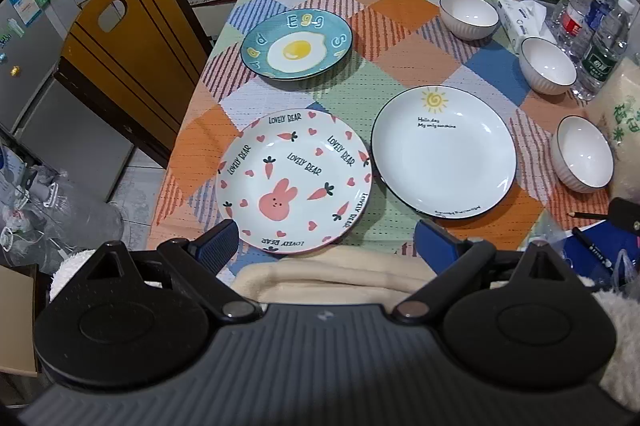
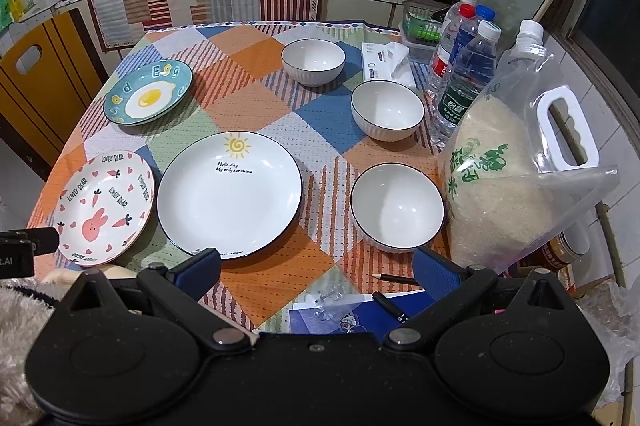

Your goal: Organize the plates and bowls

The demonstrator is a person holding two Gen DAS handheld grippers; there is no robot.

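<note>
Three plates lie apart on the checked tablecloth: a pink rabbit plate [image 1: 294, 180] [image 2: 105, 204], a white sun plate [image 1: 443, 151] [image 2: 229, 192] and a teal egg plate [image 1: 297, 45] [image 2: 148, 92]. Three white bowls stand in a line on the right: far [image 1: 469, 15] [image 2: 313, 61], middle [image 1: 547, 65] [image 2: 387, 110], near [image 1: 583, 159] [image 2: 397, 207]. My left gripper [image 1: 326, 246] is open and empty at the table's near edge, just short of the rabbit plate. My right gripper [image 2: 316, 272] is open and empty, near the sun plate and the near bowl.
A bag of rice [image 2: 508, 182], water bottles [image 2: 464, 82] and a tissue pack [image 2: 386, 64] crowd the table's right side. A pencil [image 2: 396, 279], a pen and a blue folder [image 2: 360, 314] lie at the near right corner. A wooden chair [image 1: 124, 66] stands left.
</note>
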